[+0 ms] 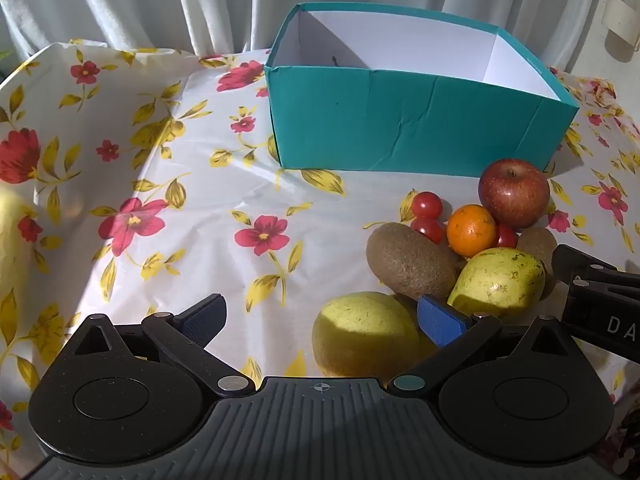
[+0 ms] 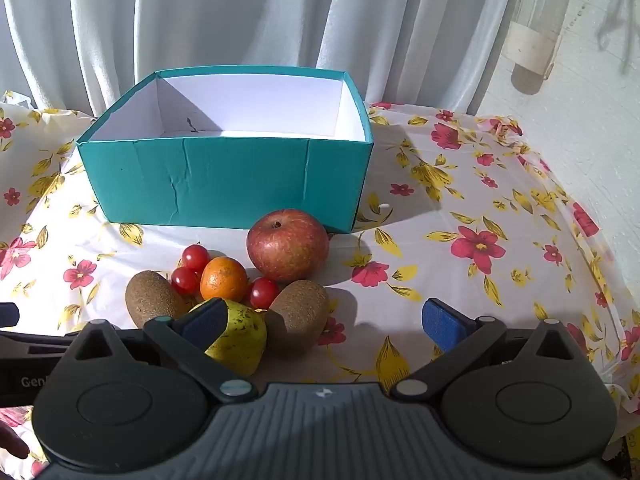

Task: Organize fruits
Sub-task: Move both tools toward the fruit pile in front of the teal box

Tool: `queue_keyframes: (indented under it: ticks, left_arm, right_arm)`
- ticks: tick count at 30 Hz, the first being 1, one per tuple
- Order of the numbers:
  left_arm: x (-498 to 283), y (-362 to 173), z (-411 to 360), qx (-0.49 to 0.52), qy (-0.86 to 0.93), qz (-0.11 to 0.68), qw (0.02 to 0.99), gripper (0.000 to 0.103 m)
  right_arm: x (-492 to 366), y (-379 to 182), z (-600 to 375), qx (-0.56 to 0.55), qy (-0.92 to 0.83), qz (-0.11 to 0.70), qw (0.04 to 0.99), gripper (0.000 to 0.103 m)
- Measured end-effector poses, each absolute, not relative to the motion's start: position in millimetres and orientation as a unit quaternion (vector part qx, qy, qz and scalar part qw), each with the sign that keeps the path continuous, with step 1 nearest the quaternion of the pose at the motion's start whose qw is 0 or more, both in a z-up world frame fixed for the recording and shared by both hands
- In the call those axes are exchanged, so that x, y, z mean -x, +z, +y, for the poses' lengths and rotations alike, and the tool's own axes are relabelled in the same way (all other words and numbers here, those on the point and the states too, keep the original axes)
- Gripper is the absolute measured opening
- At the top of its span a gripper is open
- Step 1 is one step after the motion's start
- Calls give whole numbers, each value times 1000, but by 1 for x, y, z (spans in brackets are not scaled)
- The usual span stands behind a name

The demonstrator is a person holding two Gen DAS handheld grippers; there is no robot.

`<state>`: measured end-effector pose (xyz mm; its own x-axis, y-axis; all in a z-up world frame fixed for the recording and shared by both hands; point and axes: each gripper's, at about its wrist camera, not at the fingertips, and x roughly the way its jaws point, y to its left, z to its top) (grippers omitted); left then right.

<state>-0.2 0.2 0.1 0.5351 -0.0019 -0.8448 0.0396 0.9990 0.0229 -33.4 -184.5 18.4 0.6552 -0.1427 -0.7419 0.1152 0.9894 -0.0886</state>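
Observation:
A teal box point(image 1: 400, 120) with a white inside stands open at the back of the table; it also shows in the right wrist view point(image 2: 224, 184). In front of it lies a pile of fruit: a red apple point(image 1: 514, 192) point(image 2: 287, 244), an orange point(image 1: 471, 230) point(image 2: 223, 278), cherry tomatoes point(image 1: 426, 205) point(image 2: 195, 257), kiwis point(image 1: 408, 260) point(image 2: 298, 312), and yellow pears point(image 1: 498, 278) point(image 1: 364, 334) point(image 2: 240, 334). My left gripper point(image 1: 320, 320) is open, low, with the near pear between its fingers. My right gripper point(image 2: 324, 324) is open beside the pile.
A flowered cloth point(image 1: 160, 184) covers the table. White curtains point(image 2: 240, 12) hang behind. The table's right edge point(image 2: 600, 264) runs by a white wall. Another yellow fruit point(image 1: 10, 240) lies at the far left. The right gripper's body point(image 1: 596, 292) shows beside the pile.

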Motion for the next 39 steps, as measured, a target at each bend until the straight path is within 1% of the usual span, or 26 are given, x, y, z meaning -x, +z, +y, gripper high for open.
queue_keyframes:
  ticks: [39]
  left_arm:
    - [2,0,4,-20,-9,487,873,103]
  right_arm:
    - [35,19,-183,24,-69,404,912,103]
